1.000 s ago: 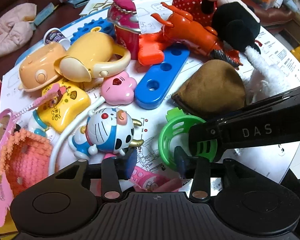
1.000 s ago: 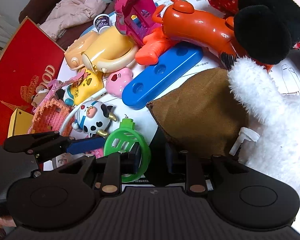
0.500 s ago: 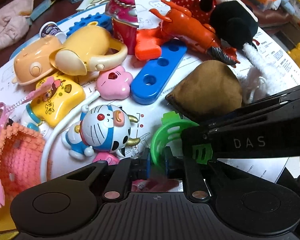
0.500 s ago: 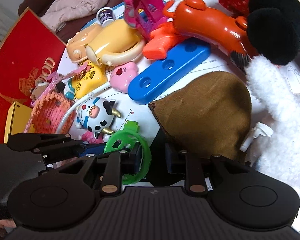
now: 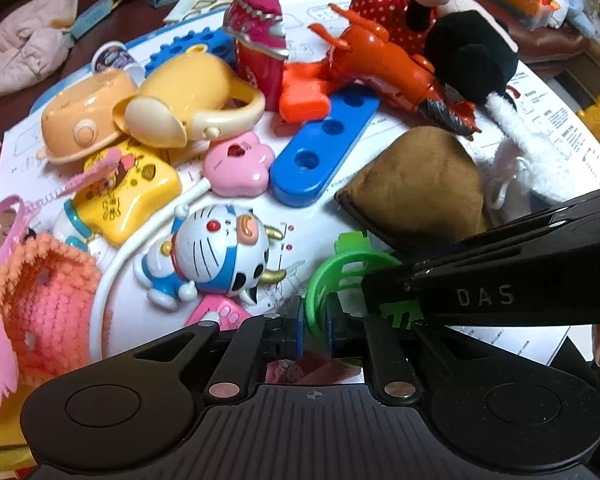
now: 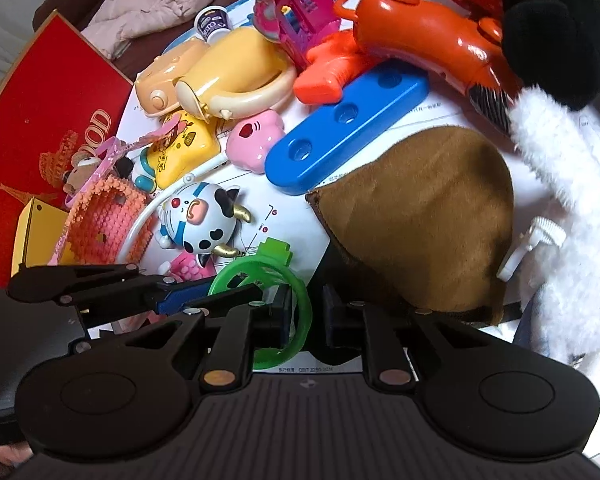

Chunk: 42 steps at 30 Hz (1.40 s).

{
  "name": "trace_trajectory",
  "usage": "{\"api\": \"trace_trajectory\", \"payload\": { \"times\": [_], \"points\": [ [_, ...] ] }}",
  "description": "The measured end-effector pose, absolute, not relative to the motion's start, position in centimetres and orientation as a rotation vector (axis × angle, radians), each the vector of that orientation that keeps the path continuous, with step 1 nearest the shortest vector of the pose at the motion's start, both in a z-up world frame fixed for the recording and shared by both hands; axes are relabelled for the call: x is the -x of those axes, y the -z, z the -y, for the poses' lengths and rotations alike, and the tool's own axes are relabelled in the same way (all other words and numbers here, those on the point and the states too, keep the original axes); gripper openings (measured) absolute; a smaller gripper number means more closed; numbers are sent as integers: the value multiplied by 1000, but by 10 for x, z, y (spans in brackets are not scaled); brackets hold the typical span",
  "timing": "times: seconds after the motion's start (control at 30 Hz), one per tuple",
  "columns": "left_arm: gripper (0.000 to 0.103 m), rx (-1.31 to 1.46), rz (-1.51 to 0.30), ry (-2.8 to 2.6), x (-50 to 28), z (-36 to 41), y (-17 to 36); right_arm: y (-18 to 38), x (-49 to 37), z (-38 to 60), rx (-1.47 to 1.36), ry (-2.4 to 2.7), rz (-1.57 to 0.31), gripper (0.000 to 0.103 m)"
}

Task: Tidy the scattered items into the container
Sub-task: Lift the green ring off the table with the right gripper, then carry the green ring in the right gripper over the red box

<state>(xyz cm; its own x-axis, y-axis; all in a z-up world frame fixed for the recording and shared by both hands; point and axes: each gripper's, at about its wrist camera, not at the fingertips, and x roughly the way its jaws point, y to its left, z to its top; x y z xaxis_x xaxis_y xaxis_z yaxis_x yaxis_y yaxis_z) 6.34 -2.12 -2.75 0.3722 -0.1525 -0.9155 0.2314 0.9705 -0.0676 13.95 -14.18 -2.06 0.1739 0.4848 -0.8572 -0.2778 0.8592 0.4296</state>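
Tabletop [image 5: 572, 128], paper-covered and toy-strewn. Largest, the brown plush piece [image 6: 420, 216] lies near its front edge; behind it, the blue perforated bar [image 6: 344, 128]; to the left, the cow-patterned figurine [image 5: 216, 256]. Smallest, the green ring [image 5: 340, 276], at the front edge: left tool [image 5: 314, 326] pinches its rim; right tool [image 6: 306, 314], jaws parted, straddles the rim.

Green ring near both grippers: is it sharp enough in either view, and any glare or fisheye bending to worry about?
Left wrist view: green ring soft, partly hidden by the right gripper. Right wrist view: ring sharper; glare on the orange toy; edges bend.
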Motion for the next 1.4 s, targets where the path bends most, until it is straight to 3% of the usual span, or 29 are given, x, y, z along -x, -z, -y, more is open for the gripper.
{"api": "trace_trajectory", "payload": {
  "times": [0.07,0.13,0.2,0.27,0.33,0.37,1.07,1.4],
  "points": [
    [8,-68,-1168,245,-62,19,29,21,-137,140,-181,-547,-1278,19],
    [17,-63,-1175,246,-62,17,29,20,-135,139,-177,-552,-1269,13],
    [36,-63,-1182,246,-61,15,30,20,-134,139,-183,-551,-1264,12],
    [40,-81,-1179,234,-60,14,30,20,-135,140,-193,-552,-1269,12],
    [25,-73,-1185,241,-60,14,30,21,-135,140,-206,-553,-1277,11],
    [7,-59,-1189,260,-59,13,30,20,-135,140,-210,-556,-1282,11],
    [5,-109,-1093,228,-47,17,-4,-14,-129,141,-215,-562,-1221,11],
    [6,-105,-1000,189,-34,2,-45,-52,-122,128,-185,-605,-1144,11]
  ]
}}
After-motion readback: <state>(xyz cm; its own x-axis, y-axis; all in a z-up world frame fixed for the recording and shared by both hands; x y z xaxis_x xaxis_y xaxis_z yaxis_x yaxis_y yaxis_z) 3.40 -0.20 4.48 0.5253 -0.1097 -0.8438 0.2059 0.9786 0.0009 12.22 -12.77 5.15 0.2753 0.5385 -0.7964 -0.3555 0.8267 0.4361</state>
